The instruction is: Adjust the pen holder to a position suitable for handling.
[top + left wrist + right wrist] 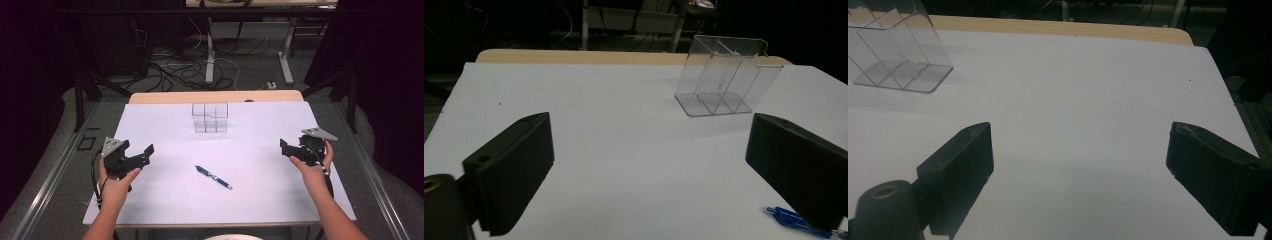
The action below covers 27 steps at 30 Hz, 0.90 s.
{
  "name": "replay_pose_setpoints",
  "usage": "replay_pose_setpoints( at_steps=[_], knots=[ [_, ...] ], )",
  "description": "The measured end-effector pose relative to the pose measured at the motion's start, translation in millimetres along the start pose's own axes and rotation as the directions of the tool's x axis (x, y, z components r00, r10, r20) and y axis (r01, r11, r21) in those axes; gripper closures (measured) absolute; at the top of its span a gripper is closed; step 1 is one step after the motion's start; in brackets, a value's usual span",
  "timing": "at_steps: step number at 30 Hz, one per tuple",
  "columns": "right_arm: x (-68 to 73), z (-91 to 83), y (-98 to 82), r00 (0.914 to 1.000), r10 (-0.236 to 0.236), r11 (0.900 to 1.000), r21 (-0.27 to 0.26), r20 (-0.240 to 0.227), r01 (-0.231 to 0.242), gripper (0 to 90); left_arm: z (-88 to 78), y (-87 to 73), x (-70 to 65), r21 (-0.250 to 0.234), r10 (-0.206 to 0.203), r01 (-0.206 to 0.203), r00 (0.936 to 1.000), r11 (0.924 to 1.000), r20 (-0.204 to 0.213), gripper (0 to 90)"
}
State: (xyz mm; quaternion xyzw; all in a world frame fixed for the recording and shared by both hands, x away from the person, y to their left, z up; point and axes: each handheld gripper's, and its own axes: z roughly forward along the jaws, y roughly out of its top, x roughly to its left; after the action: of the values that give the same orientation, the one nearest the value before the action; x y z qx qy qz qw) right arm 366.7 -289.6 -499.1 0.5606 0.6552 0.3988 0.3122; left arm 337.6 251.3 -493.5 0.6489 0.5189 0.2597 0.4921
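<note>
- left gripper (138, 154) fingers (511, 167) spread wide, empty, near the bench (165, 200) left edge
- right gripper (292, 150) fingers (959, 172) likewise spread, empty, near the right edge
- blue pen (213, 177) lies between them, mid-bench
- clear organizer (210, 117) stands near the far edge

Lab/test rig: black frame posts (78, 102), floor cables (175, 67), white-topped table (260, 190).

table (150, 97) wood, white sheet (260, 150) | on it: clear organizer (210, 118), blue pen (213, 177)
</note>
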Motion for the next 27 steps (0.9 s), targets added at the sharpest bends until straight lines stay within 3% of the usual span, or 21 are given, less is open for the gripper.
replay_pose_setpoints(
  at_steps=[7,9,15,23,27],
  knots=[
    [3.2,0.2,-1.8,1.0000,-0.001,1.000,0.002,-0.005,0.001,11.4,4.1,-1.2,-1.8,0.001,-0.042,0.042,0.9991,0.9991,-0.011,11.2],
    [5.7,0.4,-1.9,0.9999,-0.011,1.000,0.007,-0.013,0.011,11.4,5.4,1.1,-2.7,0.000,-0.044,0.044,0.9989,0.9990,-0.012,16.1],
    [9.8,-1.4,-1.8,0.9995,-0.022,1.000,-0.001,-0.022,0.022,11.4,13.7,12.4,-6.3,0.014,-0.063,0.062,0.9976,0.9980,0.030,24.1],
    [9.2,-1.9,-1.4,0.9996,-0.020,1.000,-0.003,-0.022,0.020,11.5,29.8,23.3,-14.4,0.000,-0.048,0.048,0.9983,0.9988,0.034,32.1],
    [7.8,-1.1,-1.8,0.9994,-0.015,1.000,0.007,-0.032,0.015,11.5,39.3,34.9,-20.2,-0.012,-0.056,0.056,0.9982,0.9984,0.023,43.2]
  ],
)
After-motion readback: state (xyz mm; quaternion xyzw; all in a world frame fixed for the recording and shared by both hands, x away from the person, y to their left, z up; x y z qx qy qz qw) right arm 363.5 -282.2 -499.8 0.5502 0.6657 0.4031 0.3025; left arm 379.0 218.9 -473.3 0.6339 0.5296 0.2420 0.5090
